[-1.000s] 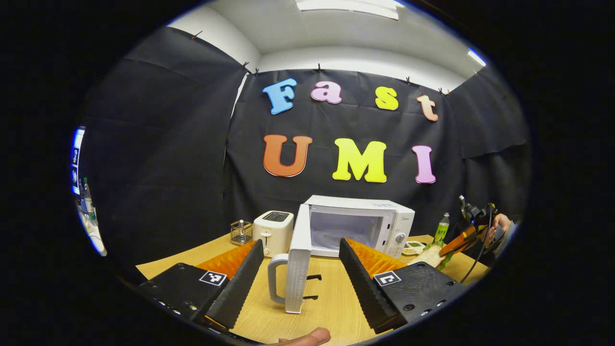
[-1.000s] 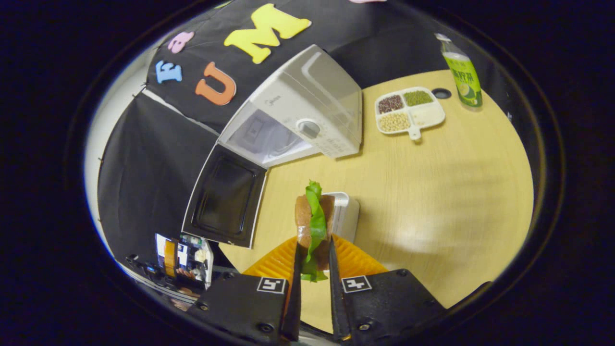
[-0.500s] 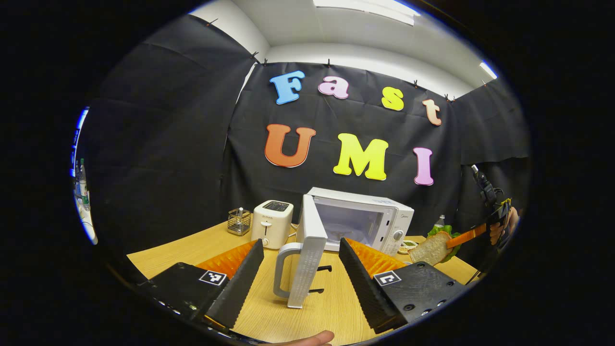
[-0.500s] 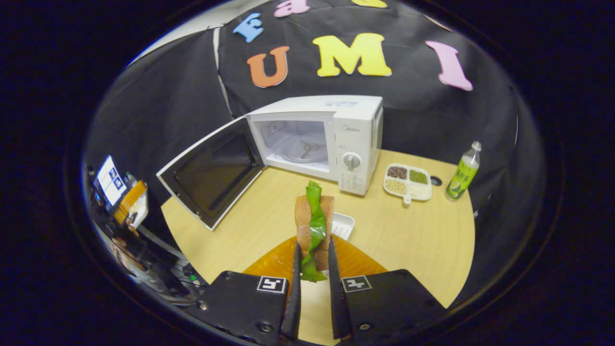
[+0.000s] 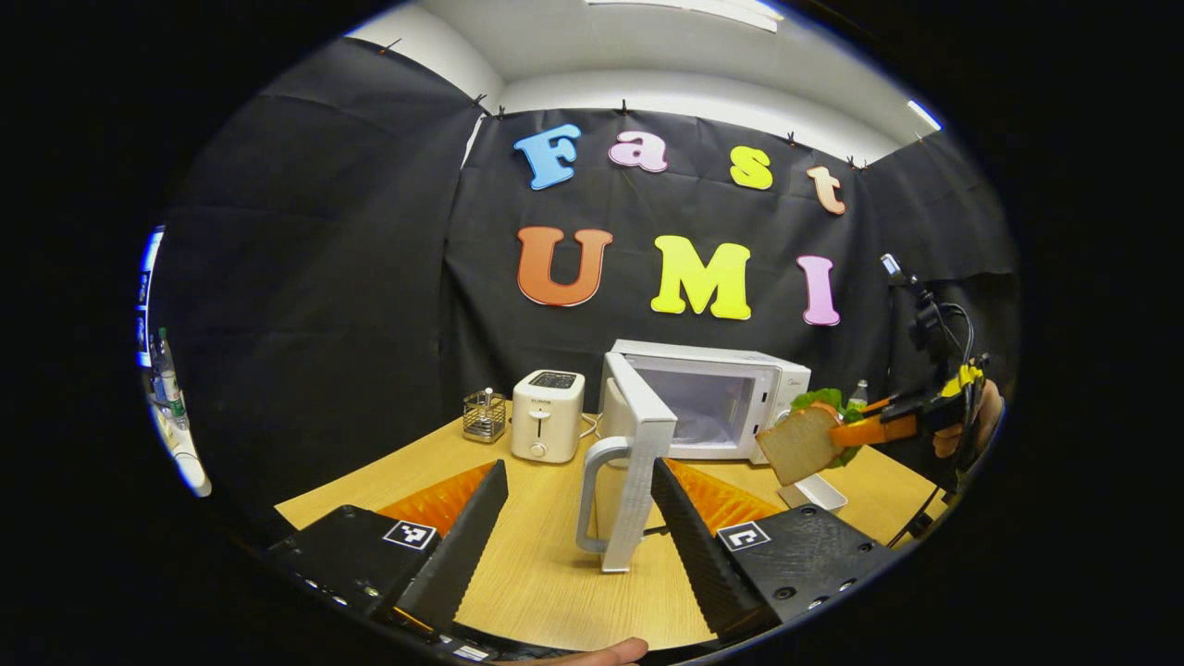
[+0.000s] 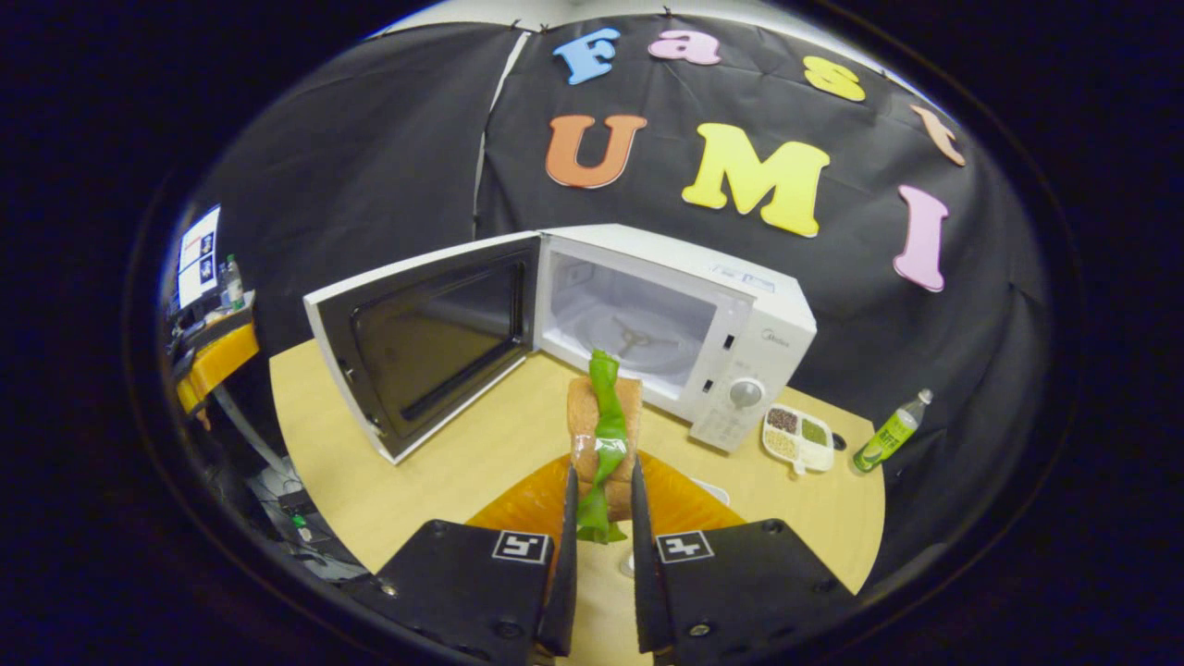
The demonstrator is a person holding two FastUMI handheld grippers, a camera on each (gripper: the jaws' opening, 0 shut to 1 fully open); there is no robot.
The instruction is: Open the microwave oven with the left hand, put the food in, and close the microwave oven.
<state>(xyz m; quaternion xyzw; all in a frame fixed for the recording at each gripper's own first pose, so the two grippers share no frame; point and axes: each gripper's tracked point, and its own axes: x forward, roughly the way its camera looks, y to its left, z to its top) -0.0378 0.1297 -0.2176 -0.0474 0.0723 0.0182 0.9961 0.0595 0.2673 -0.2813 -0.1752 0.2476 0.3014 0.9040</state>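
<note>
My right gripper (image 6: 599,518) is clamped on the brown-bread sandwich with green lettuce (image 6: 603,435), held in the air before the white microwave oven (image 6: 684,324), whose door (image 6: 421,338) stands wide open, while my left gripper (image 5: 578,527) hangs with fingers spread apart around nothing.

Cloth-walled booth, kitchen-appliance table (image 6: 444,462)

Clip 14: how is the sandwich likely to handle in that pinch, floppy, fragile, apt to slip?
The sandwich juts past the right gripper without sagging, so it seems fairly stiff and light. Its lettuce sticks out loose at both ends and may slide out. Soft bread probably dents under the fingers.
</note>
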